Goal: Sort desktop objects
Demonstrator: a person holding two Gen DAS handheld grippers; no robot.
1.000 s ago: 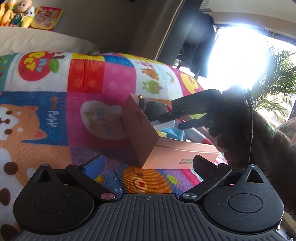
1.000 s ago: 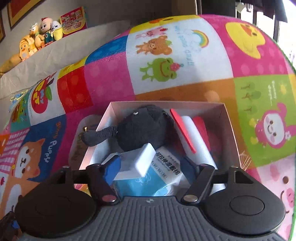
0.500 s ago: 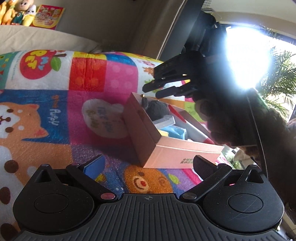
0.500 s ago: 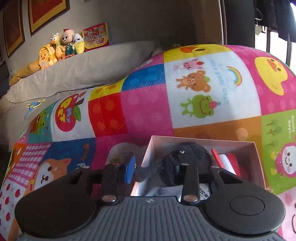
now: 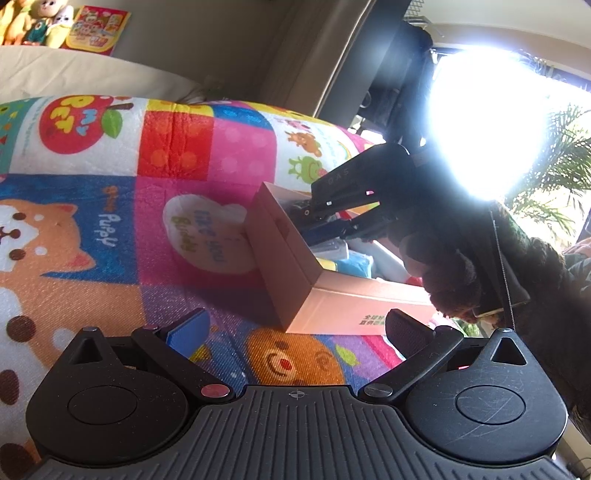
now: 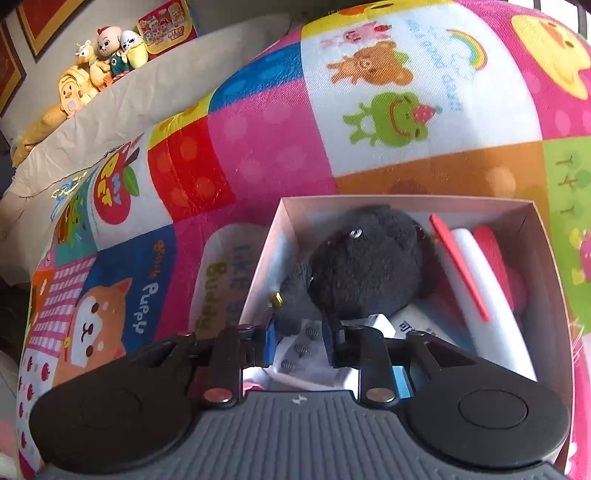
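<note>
An open cardboard box (image 5: pixel 291 266) (image 6: pixel 264 258) stands on the colourful play mat (image 5: pixel 221 155). Inside lie a dark grey plush toy (image 6: pixel 365 266), a white roll with red parts (image 6: pixel 476 273), a small white box (image 6: pixel 382 321) and a blister pack (image 6: pixel 299 347). My right gripper (image 6: pixel 299 326) (image 5: pixel 306 216) reaches down into the box. Its jaws are closing, and the plush toy's tail (image 6: pixel 291 306) sits between the tips, touched by the pads. My left gripper (image 5: pixel 295 326) hovers open over the mat in front of the box, with nothing between its fingers.
A person's dark fuzzy sleeve (image 5: pixel 450 280) holds the right gripper at the box's right. Several soft toys (image 6: pixel 99 62) and a red card (image 6: pixel 166 26) sit on the beige cushion behind the mat. A bright window and a palm plant (image 5: pixel 554 177) are at the right.
The right gripper let go of the small white box, rose with its jaws narrowing, then came back down into the box. The plush toy's tail, earlier over the left wall, is now inside.
</note>
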